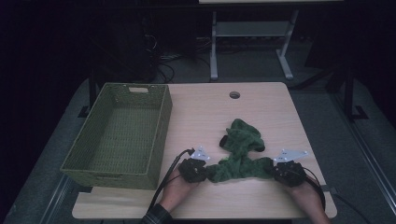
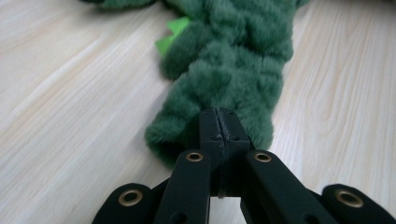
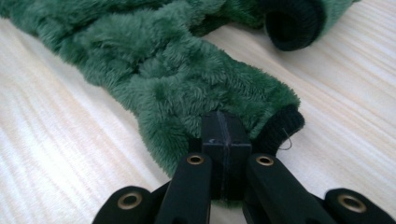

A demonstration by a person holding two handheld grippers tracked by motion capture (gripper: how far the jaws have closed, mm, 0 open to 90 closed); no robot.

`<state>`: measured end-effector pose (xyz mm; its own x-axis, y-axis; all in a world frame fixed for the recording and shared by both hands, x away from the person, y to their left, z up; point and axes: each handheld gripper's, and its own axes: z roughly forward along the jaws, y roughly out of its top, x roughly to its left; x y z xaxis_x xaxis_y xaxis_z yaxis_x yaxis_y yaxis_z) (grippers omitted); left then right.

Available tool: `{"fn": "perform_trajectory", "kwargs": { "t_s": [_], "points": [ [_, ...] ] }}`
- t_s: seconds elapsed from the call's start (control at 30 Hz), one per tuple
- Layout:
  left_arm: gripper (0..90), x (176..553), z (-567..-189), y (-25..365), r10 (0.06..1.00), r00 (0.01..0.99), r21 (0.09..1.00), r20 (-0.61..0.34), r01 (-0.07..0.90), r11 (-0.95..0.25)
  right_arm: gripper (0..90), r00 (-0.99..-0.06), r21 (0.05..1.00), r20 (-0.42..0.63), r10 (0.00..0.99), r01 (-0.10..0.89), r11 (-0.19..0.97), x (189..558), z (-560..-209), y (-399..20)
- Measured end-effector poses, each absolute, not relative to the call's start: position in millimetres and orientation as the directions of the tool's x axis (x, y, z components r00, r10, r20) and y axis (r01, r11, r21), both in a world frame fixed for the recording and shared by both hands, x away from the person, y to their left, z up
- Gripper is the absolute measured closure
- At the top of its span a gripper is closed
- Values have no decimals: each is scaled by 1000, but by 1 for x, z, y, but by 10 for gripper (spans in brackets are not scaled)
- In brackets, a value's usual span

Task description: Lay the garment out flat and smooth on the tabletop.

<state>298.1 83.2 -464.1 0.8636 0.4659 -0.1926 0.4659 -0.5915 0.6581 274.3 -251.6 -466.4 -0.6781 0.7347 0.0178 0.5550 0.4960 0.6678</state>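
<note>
Tongs left [image 1: 204, 171] and right [image 1: 273, 171] pinch the green fleece garment [image 1: 240, 149] near the table [image 1: 205, 112] front edge.

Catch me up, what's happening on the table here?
A person is working a fuzzy green garment on the wooden table with two handheld grippers. The left gripper is shut on one end of it, and the right gripper is shut on another end, next to a dark ribbed cuff. The garment lies crumpled between them, on the tabletop. A green woven basket sits at the left with nothing in it.
</note>
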Motion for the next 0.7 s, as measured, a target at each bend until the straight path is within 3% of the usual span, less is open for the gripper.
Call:
{"fn": "perform_trajectory", "kwargs": {
  "t_s": [0.7],
  "points": [
    [897, 261, -463, 133, 464, 848, 627, -255, 510, -588, 898, -721, 660, 85, 688, 557, 503, 235, -466, -250]
  ]
}}
